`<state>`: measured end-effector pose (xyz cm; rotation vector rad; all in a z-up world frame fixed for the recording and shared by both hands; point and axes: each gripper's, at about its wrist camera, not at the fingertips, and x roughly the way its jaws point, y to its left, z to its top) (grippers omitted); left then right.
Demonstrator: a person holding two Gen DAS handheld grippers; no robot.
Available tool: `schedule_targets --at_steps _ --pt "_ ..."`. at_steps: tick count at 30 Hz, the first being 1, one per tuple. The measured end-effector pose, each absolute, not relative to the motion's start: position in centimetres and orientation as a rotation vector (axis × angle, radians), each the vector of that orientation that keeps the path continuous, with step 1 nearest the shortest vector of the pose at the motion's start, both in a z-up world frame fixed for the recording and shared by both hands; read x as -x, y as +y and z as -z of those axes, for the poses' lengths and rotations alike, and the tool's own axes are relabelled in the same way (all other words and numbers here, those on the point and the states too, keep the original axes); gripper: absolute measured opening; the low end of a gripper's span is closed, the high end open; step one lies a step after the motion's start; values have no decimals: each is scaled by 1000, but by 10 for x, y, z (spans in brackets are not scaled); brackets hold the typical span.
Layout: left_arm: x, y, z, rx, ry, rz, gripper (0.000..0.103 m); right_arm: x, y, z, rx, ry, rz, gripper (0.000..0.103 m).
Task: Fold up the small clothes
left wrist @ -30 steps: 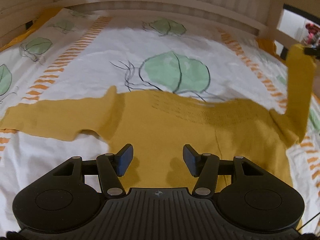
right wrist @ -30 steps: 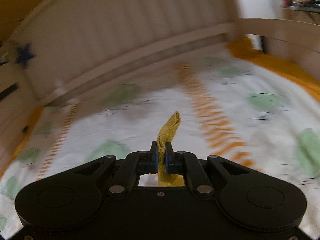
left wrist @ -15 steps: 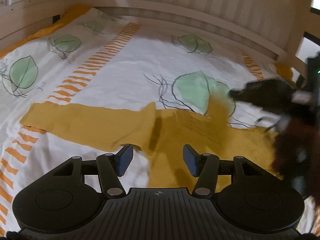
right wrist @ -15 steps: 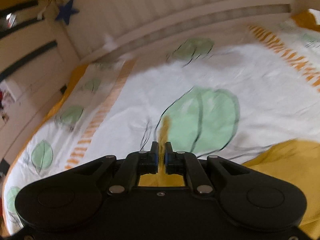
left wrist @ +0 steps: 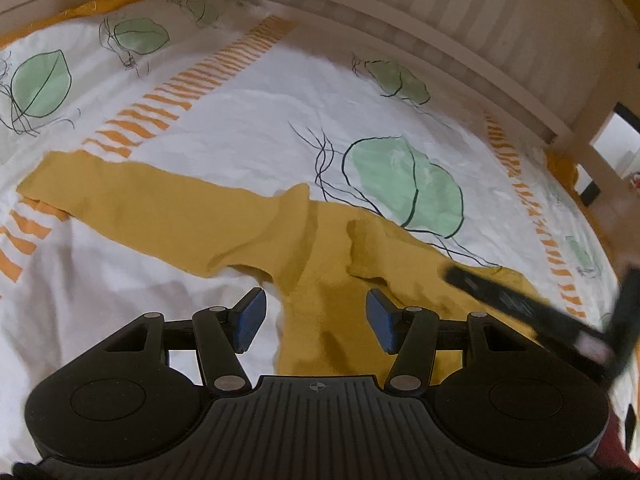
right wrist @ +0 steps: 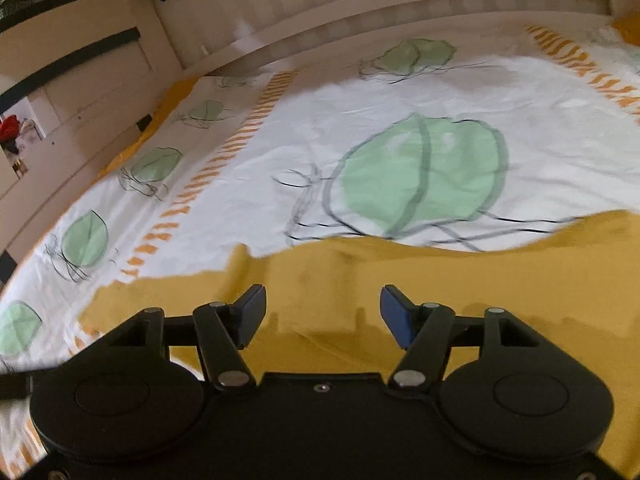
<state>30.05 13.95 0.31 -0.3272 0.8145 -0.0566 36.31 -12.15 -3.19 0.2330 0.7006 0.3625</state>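
- bed [left wrist: 248, 128] is carrying everything; its leaf-print cover is running to the slatted rail along the far edge.
- mustard top [left wrist: 320, 280] is lying flat near the bed's near edge, one folded sleeve [left wrist: 376, 248] already resting across its chest.
- other sleeve [left wrist: 120, 200] is stretching out flat, its long axis running toward the bed's left edge.
- left gripper [left wrist: 316, 316] is hovering over the top's body, jaws spread, pinching nothing; it looks the nearer one to that sleeve, which lies up and left of it.
- right gripper [right wrist: 322, 312] is sitting low over the cloth, jaws having just been opening, nothing between them.
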Motion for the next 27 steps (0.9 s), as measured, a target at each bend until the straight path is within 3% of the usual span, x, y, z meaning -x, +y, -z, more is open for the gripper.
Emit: schedule_targets --at_steps 11,21,27 --pt "-307 105 22 217 813 72 53 -293 -223 49 -68 782 -220 74" --pt "-351 88 62 271 857 173 54 -281 -233 67 63 812 -228 85" --pt "-379 76 68 318 863 223 54 -284 -228 64 98 796 -279 86"
